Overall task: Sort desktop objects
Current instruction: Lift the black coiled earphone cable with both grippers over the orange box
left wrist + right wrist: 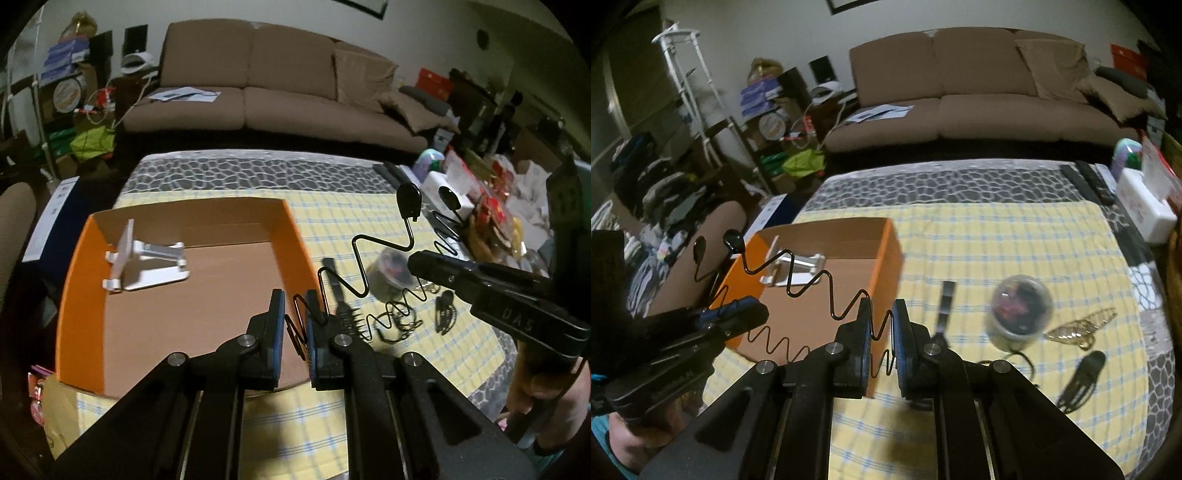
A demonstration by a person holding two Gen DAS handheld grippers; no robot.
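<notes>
A black zigzag wire headband [384, 243] with paddle-shaped ends hangs in the air over the yellow checked cloth, held by both grippers. My left gripper [295, 321] is shut on one wavy side of it, just right of the orange box [74, 277]. My right gripper [881, 332] is shut on the other side of the headband [812, 284]. From the left wrist the right gripper [424, 264] shows side-on at the right; from the right wrist the left gripper [757, 314] shows at the left. A silver phone stand [147, 262] lies inside the box [886, 258].
On the cloth lie a clear domed jar of hair ties [1021, 314], a black comb [945, 306], a gold butterfly clip [1078, 328], a black claw clip [1078, 380] and dark rings [395, 325]. A white box [1145, 210] and remotes [1093, 181] sit at the right edge. A sofa stands behind.
</notes>
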